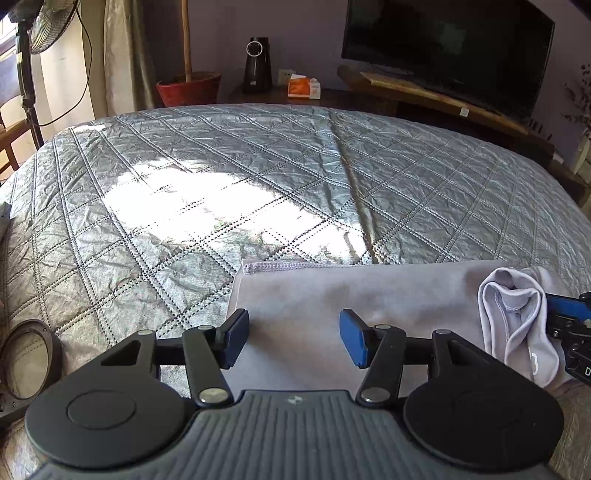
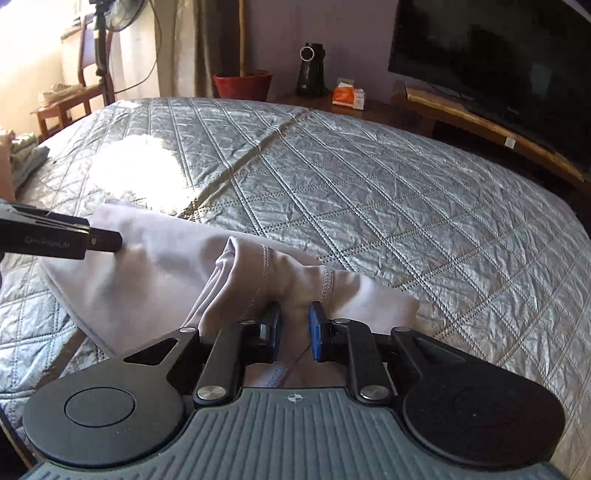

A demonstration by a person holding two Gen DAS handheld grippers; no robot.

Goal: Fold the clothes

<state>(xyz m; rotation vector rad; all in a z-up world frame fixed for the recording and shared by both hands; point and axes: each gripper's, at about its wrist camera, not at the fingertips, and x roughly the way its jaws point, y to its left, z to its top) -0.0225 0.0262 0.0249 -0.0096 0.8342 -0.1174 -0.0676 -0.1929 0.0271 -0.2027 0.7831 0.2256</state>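
A: Where does the pale grey folded garment (image 1: pixel 332 295) lie? 
B: It lies flat on the near part of the bed's silver-grey quilted cover (image 1: pixel 221 166), its stitched hem at the far edge in the left wrist view.

A: How does the left gripper (image 1: pixel 293 338) stand to it? 
B: Its jaws are about half open and hold nothing. The flat cloth shows between and beneath the two blue pads (image 1: pixel 352 343); whether the pads touch the cloth cannot be told.

A: And the right gripper (image 2: pixel 294 326)? 
B: Its jaws stand narrowly apart with a gathered, raised fold of the garment (image 2: pixel 258 280) between them. The cloth bunches up just beyond the pads and fills the gap, so the jaws appear closed on it. In the left wrist view the same bunched fold (image 1: pixel 513 325) rises at the garment's right end, with the right gripper's blue and black tip touching it.

A: What else is shown? 
B: Beyond the bed: a red plant pot (image 1: pixel 190 88), a black cylindrical appliance (image 1: pixel 257 64), an orange tissue box (image 1: pixel 303 86), a dark television (image 1: pixel 447 51) on a wooden stand, and a standing fan (image 1: pixel 48 26) at left. Sunlight falls as a bright patch on the cover.
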